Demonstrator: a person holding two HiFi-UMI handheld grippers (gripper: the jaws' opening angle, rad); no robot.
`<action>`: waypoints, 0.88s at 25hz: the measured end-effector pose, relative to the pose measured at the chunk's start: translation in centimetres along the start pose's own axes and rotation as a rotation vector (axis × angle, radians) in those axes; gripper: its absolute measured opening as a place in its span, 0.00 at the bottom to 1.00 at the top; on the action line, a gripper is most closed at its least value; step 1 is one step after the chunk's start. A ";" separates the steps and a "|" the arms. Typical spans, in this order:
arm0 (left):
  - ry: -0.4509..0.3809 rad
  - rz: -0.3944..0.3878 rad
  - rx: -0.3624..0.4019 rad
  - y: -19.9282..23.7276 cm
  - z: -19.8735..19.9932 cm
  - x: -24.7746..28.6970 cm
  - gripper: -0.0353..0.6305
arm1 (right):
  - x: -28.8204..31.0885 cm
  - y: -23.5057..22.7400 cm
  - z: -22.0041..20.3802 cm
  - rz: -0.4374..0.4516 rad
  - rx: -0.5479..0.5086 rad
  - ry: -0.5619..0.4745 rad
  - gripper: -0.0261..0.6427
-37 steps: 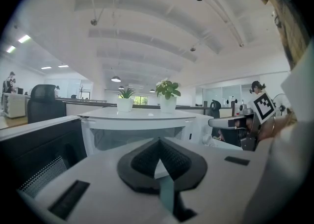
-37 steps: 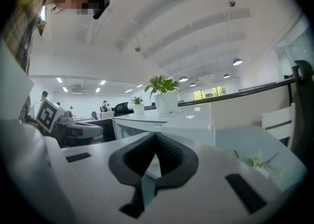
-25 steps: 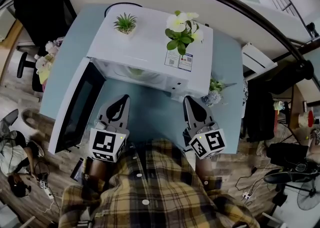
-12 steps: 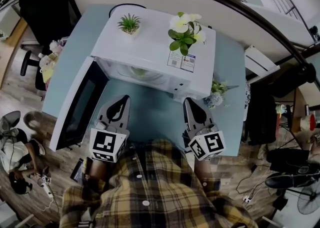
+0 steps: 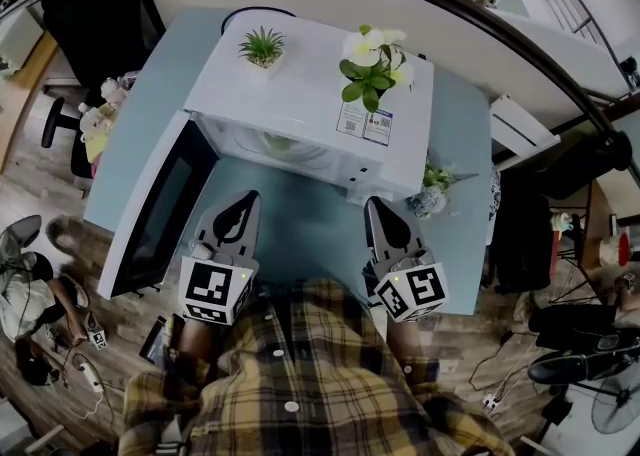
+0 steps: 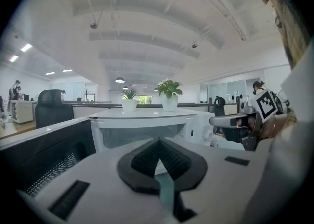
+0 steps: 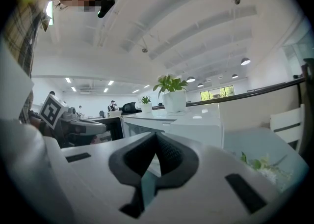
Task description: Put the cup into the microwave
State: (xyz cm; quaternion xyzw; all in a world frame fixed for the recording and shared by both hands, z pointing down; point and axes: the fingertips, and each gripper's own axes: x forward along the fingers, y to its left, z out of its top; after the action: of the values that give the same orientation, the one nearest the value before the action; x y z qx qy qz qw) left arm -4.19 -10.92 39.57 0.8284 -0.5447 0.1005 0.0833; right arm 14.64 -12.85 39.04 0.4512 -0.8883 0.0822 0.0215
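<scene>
1. Head view showed the boxy white microwave oven (image 5: 300,94) standing on the pale blue desk (image 5: 300,229). Its dark-glazed door (image 5: 150,209) was swung wide to the left, so the cavity faced the person.
2. A pale greenish shape (image 5: 277,143) sat inside that cavity. I judged it to be the cup, already placed, though it was too blurred to be certain.
3. The left hand-held gripper (image 5: 243,200) had its jaws pressed together on nothing. The left gripper view (image 6: 158,140) showed the dark pads meeting at the tip, with only a strip of desk visible below them.
4. The right hand-held gripper (image 5: 376,204) was likewise pressed together and empty, as the right gripper view (image 7: 156,137) confirmed.
5. Both grippers hung side by side near the desk's front edge, aimed at the microwave oven but well apart from its opening. This read as a resting pose, not a reach.
6. The open door looked like the likely remaining job.
7. A spiky green plant in a white pot (image 5: 262,47) and a white-flowered plant (image 5: 370,64) stood on the oven's top, clear of the door's swing.
</scene>
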 end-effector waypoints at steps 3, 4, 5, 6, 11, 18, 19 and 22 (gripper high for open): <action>0.001 0.004 -0.001 0.1 -0.1 0.0 0.04 | 0.1 0.0 -0.1 0.002 -0.001 0.001 0.04; 0.004 0.005 -0.002 0.1 -0.2 -0.1 0.04 | 0.1 0.0 -0.1 0.003 -0.001 0.002 0.04; 0.005 0.005 -0.002 0.1 -0.2 -0.1 0.04 | 0.1 0.0 -0.1 0.002 0.000 0.003 0.04; 0.006 0.005 -0.003 0.1 -0.2 -0.1 0.04 | 0.1 0.0 -0.2 0.001 0.001 0.004 0.04; 0.007 0.003 -0.005 0.0 -0.4 0.0 0.04 | -0.1 -0.2 -0.3 0.001 0.009 0.008 0.04; 0.004 -0.001 -0.004 -0.2 -0.4 0.1 0.04 | 0.2 -0.2 -0.5 0.007 0.029 0.010 0.04; 0.006 -0.001 -0.004 -0.2 -0.4 0.1 0.04 | 0.2 -0.3 -0.5 0.007 0.034 0.010 0.04; 0.011 -0.001 -0.005 -0.2 -0.6 0.0 0.04 | 0.3 -0.3 -0.5 0.011 0.033 0.013 0.04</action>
State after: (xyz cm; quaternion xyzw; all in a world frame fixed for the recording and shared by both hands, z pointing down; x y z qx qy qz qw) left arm -4.04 -10.73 40.12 0.8278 -0.5442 0.1037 0.0886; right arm 14.73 -13.16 39.62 0.4462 -0.8891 0.1000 0.0196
